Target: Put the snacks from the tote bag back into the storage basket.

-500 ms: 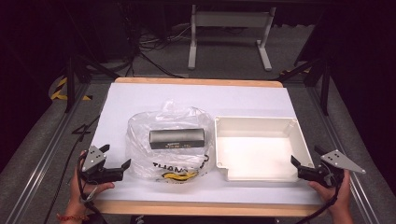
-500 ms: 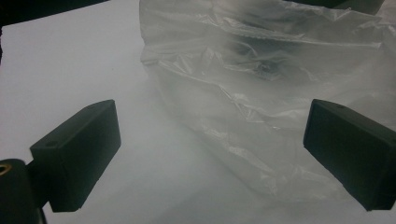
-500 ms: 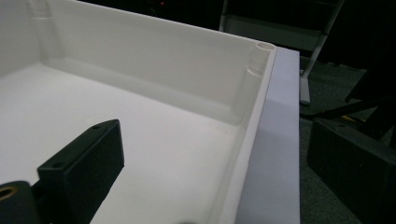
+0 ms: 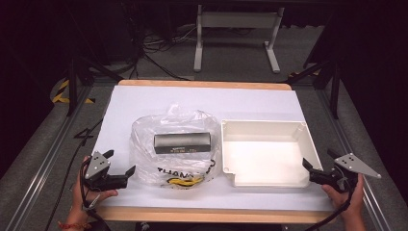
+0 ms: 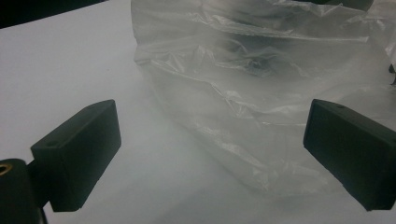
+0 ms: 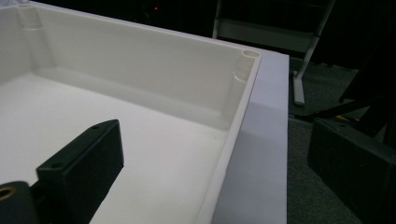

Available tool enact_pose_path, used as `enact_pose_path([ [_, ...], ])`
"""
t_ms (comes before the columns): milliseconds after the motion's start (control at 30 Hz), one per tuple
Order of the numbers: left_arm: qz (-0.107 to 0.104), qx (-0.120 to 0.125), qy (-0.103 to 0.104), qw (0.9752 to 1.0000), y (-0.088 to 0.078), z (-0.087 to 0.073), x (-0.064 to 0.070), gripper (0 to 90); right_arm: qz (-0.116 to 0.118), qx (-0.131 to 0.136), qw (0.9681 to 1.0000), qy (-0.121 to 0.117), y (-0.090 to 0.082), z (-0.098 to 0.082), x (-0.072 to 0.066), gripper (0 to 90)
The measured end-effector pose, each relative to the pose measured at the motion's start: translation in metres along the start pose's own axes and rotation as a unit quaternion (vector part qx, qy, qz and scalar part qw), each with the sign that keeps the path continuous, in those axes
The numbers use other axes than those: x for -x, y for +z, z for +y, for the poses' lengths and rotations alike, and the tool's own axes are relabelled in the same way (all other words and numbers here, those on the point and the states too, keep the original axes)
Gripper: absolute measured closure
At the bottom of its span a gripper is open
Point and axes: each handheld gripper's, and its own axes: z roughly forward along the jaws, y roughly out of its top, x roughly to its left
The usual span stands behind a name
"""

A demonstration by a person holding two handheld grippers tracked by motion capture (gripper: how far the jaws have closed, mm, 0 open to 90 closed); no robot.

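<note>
A white table carries everything, and the clear plastic bag at its middle serves as the landmark. The bag is a crumpled, rounded heap with dark lettering and a yellow print on its near side. Touching its right side is a shallow white tray, a rectangle whose long axis runs left to right across the table, with its open side up.

Inside the bag, seen through the plastic, lies a dark box. It lies flat with its long axis left to right, one end pointing toward the tray, and a small pale label sits on its near face.

The left gripper is just beside the bag's near left corner, held low over the table by a hand that comes in from the near edge. It points right, toward the bag. In the left gripper view its jaws stand wide apart with the plastic ahead of them and nothing between them.

The right gripper is well to the right of the bag, at the tray's near right corner, pointing left. Its jaws are spread, one over the tray's inside and one outside the wall, gripping nothing.
</note>
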Motion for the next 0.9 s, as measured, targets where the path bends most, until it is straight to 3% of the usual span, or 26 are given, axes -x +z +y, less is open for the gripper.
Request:
enact_pose_path([
  [100,0.001,-0.003,-0.005,1.0000,0.001,-0.001,-0.001,4.9,0.000,0.006,1.0000,-0.001,-0.001,0.002,0.000,4.4],
  [167,0.001,-0.003,-0.003,1.0000,0.000,-0.001,-0.001,4.9,-0.013,0.007,0.9999,-0.004,-0.003,0.007,-0.001,4.4],
  [333,0.000,-0.003,-0.003,1.0000,0.001,0.000,0.000,4.9,-0.002,0.015,0.9998,-0.012,-0.005,0.011,-0.005,4.4],
  [633,0.000,-0.008,-0.002,1.0000,0.001,-0.001,0.000,5.0,0.039,0.024,0.9983,-0.036,-0.007,0.023,-0.019,6.0],
  [900,0.001,-0.010,-0.001,1.0000,0.002,-0.001,0.000,5.0,0.079,0.025,0.9951,-0.053,0.003,0.038,-0.034,8.5],
])
